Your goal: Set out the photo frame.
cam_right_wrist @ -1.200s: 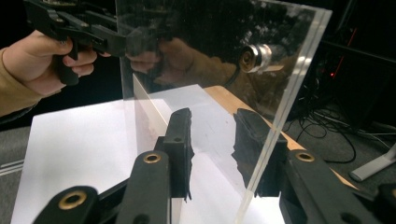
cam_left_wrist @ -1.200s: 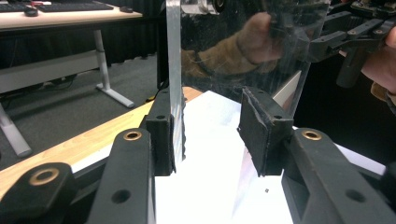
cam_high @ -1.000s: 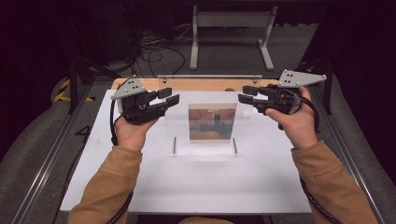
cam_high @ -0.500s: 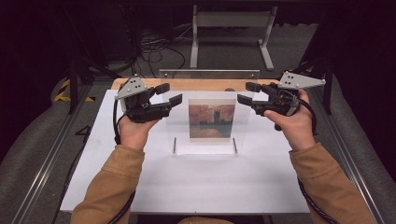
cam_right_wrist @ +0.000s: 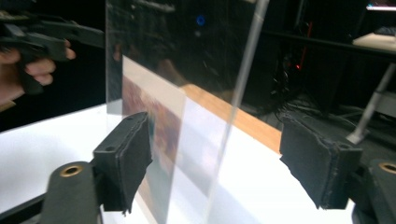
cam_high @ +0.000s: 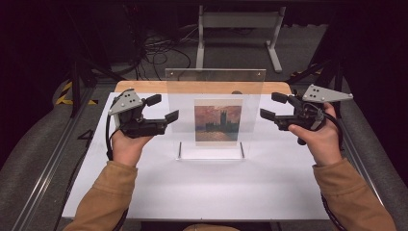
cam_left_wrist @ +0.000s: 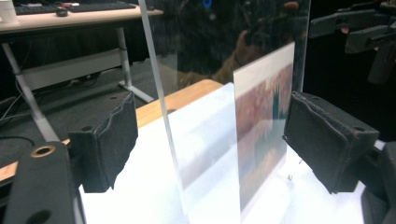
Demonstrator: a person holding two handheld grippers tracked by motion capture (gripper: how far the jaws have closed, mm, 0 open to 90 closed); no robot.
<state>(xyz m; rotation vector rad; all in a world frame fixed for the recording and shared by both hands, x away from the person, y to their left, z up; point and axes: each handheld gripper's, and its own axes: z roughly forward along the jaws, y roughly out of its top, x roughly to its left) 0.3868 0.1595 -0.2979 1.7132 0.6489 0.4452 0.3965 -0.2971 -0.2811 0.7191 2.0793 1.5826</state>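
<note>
A clear acrylic panel stands upright on its base in the middle of the white table. It holds a print of a reddish painting. My left gripper is at the panel's left edge and my right gripper at its right edge. Both sets of jaws have just been opening. In the left gripper view the panel's edge runs between the pads, touching neither. In the right gripper view the edge likewise stands free between the pads.
A wooden strip runs along the table's far side. Beyond it are a grey metal stand and cables on the floor. Metal rails flank the table.
Both grippers' jaws have widened off the panel's side edges. The hands have drawn slightly outward and toward the near side. The panel stays standing on its base.
</note>
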